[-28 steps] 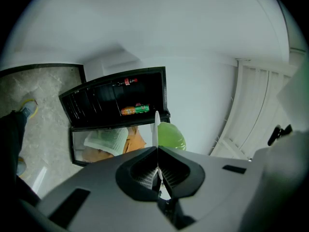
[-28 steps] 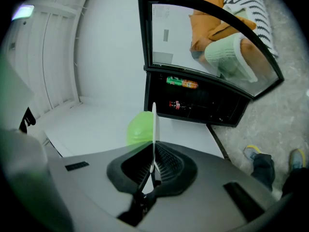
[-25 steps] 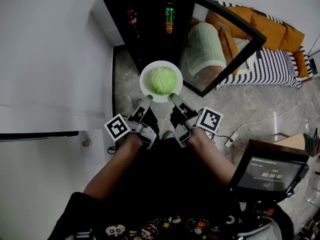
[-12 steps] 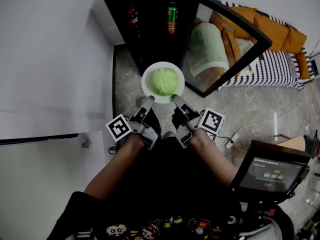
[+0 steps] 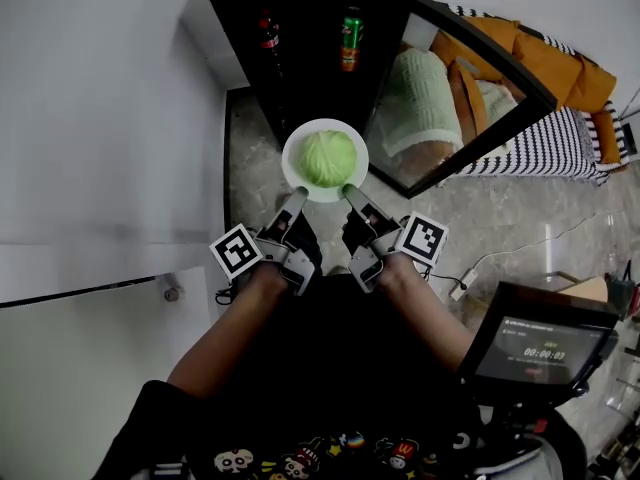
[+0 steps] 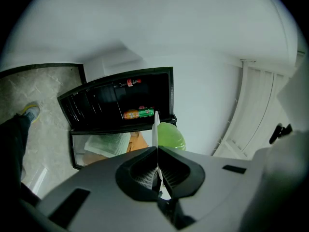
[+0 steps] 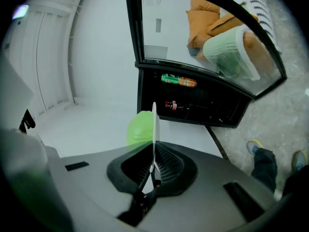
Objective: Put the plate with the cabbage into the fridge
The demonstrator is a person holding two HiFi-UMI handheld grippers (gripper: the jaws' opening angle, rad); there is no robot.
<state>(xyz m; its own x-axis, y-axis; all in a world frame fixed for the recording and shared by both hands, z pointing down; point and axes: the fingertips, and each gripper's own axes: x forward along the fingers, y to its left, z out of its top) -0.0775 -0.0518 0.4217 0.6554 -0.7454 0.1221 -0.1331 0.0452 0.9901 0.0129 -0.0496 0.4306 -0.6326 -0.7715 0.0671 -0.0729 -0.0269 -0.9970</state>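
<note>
Plate (image 5: 290,154) with the cabbage (image 5: 328,158): lifted and carried level before the open fridge (image 5: 300,58), not yet on a shelf. Left to do, by the look of it: reach in, set down, let go. Left gripper (image 5: 293,200) clamped on the near-left rim, thin white edge pinched between its jaws. Right gripper (image 5: 350,194) likewise on the near-right rim. Cabbage beyond both sets of fingertips, untouched. Glass door (image 5: 470,88) swung wide at right.

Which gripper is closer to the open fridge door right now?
Right. The right gripper is shut on the plate at its near rim, on the side toward the open glass door. The left gripper grips the same rim, on the side away from the door.
</note>
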